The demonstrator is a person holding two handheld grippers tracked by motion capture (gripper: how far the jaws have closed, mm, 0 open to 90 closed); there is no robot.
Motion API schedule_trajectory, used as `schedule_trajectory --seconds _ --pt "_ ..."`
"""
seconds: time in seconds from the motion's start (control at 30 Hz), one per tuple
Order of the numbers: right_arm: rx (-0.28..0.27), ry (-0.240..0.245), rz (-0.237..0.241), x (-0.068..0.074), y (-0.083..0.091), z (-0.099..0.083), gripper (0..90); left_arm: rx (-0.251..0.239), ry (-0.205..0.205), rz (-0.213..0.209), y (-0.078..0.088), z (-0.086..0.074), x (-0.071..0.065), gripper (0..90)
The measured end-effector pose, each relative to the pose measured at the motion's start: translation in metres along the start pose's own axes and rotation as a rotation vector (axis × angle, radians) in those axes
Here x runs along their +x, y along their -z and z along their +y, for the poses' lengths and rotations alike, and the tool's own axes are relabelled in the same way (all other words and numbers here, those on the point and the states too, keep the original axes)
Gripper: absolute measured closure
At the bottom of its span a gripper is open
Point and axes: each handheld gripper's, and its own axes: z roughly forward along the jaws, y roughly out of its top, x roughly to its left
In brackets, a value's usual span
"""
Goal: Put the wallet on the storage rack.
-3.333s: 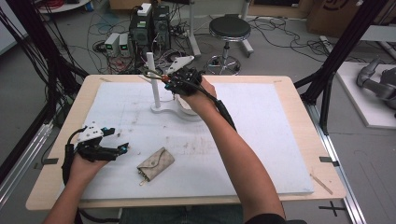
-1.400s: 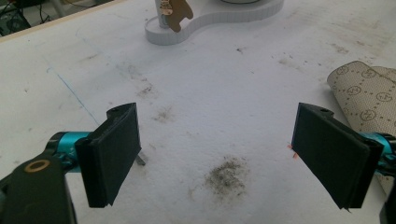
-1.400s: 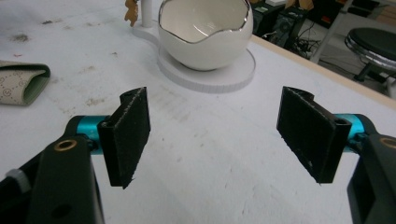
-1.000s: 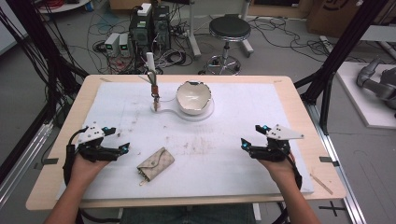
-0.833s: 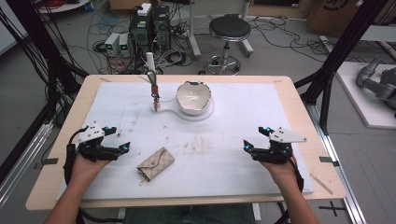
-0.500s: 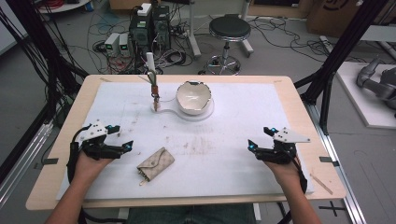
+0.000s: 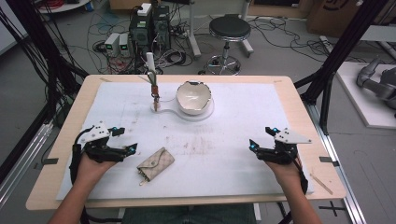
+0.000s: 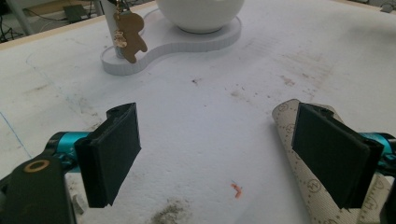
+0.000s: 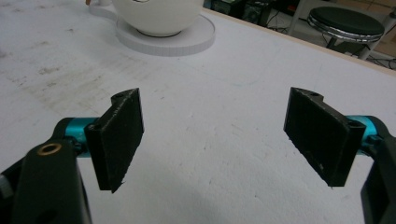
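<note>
A beige patterned key pouch [image 7: 155, 164] lies on the white mat near the front left. My left gripper [image 7: 127, 150] rests just left of it, open and empty; in the left gripper view the pouch [image 8: 322, 186] lies under the right jaw. A white bowl [image 7: 193, 97] stands on a white base [image 7: 187, 115] at the back, beside a post [image 7: 152, 79] with a brown gingerbread charm [image 8: 130, 38] hanging from it. My right gripper [image 7: 256, 147] sits at the front right, open, holding nothing, with the bowl [image 9: 157, 16] far ahead of it.
The white mat [image 7: 233, 140] covers a wooden table [image 7: 299, 100]. A small stick [image 7: 320, 181] lies on the bare wood at the front right corner. Beyond the table stand a stool [image 7: 229, 30], electronics boxes and cables on the floor.
The right hand has come back from the bowl to the front right of the mat and kept sliding slightly right. The left gripper has edged toward the pouch.
</note>
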Motion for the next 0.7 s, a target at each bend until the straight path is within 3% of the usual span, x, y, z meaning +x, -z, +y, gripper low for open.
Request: schedule_trajectory --seconds 0.23,0.5,0.7 --pt "-0.003 0.009 0.012 0.002 -0.01 0.003 20.4 0.013 0.012 -0.031 0.004 0.0 -0.014 15.4" --pt "0.021 0.011 0.007 0.0 -0.017 0.003 20.4 0.01 0.002 -0.069 0.004 0.003 -0.028 15.4" --pt "0.027 0.016 -0.001 -0.001 -0.019 0.003 20.4 0.036 -0.018 -0.086 0.0 0.005 -0.038 15.4"
